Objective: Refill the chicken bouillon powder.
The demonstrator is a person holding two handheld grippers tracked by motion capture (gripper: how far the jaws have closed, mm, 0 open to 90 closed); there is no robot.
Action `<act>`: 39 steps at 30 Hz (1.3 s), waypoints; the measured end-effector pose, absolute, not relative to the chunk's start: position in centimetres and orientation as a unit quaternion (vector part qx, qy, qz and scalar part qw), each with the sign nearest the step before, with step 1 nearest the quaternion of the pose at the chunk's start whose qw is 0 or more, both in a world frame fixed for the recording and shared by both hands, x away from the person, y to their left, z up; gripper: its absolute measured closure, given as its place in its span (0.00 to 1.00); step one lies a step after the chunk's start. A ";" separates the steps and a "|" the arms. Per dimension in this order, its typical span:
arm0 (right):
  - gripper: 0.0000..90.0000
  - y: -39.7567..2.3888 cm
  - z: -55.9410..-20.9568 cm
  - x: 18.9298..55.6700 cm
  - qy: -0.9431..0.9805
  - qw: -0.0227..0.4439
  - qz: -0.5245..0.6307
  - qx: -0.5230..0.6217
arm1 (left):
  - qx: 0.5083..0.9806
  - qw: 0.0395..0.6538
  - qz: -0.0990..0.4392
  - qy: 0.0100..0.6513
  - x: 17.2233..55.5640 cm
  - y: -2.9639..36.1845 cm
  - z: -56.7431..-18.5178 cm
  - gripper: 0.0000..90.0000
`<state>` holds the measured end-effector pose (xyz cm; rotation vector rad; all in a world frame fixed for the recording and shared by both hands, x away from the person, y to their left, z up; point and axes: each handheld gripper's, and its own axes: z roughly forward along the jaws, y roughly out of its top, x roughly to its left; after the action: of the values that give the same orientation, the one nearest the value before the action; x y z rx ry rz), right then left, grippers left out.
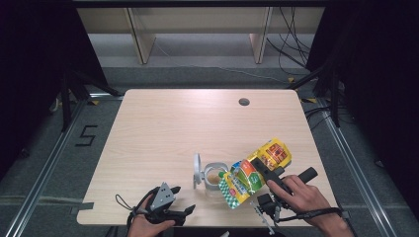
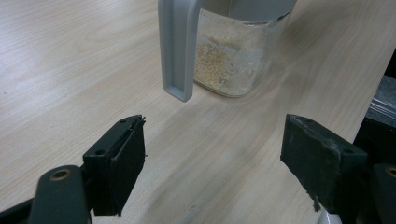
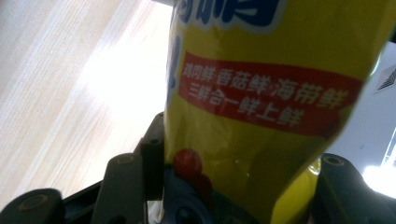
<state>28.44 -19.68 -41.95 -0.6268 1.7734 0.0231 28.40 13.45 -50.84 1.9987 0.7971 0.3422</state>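
Count: one pouch, one jar, one lid, two grippers, one counter.

Pouch (image 1: 253, 174): glossy, flexible plastic film, mostly yellow, with green and orange panels towards its lower end. In the right gripper view a red band (image 3: 271, 95) carries white Chinese print, "鸡肉鲜·香菇鲜·海带鲜 / 三鲜合一鲜上鲜"; blue characters above it are cut off and not readable. Small red round shapes are printed near the bottom.

Right gripper (image 1: 269, 173): fingers about half open and closed on the pouch, which fills the space between them and rises away from the fingertips. The pouch hangs tilted, its lower end over the jar.

Jar (image 2: 236, 51): clear, straight-walled, glass or plastic (cannot tell which), holding a shallow layer of pale tan granules. It stands on the counter ahead of the left fingers, beyond their tips.

Lid (image 1: 197, 169): grey, round, hinged open and standing on edge at the jar's side. A grey plastic strap (image 2: 177, 51) hangs down the jar's front.

Left gripper (image 1: 174, 211): fingers spread wide, nothing between them but bare counter; black pads, worn at the edges.

Counter (image 1: 163, 128): pale wood-grain laminate, rectangular, rounded corners, one round cable hole at the far side.
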 end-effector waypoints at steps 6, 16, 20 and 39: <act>0.56 -19.6 -41.8 28.5 0.757 0.592 0.008 -0.275 | 0.814 0.464 0.141 0.322 28.4 13.4 -51.0 0.24; 0.56 -19.4 -41.9 28.7 0.758 0.590 0.005 -0.277 | 0.809 0.468 0.140 0.326 28.3 13.4 -50.8 0.24; 0.56 -19.0 -41.7 28.8 0.756 0.592 0.007 -0.279 | 0.814 0.463 0.141 0.321 28.4 13.5 -50.8 0.24; 0.56 -18.4 -42.3 29.5 0.750 0.590 0.009 -0.300 | 0.814 0.463 0.145 0.319 28.3 13.5 -50.7 0.24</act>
<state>29.45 -18.39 -42.30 -0.6982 1.7448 0.0214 28.35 13.54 -50.70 2.0007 0.7839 0.3567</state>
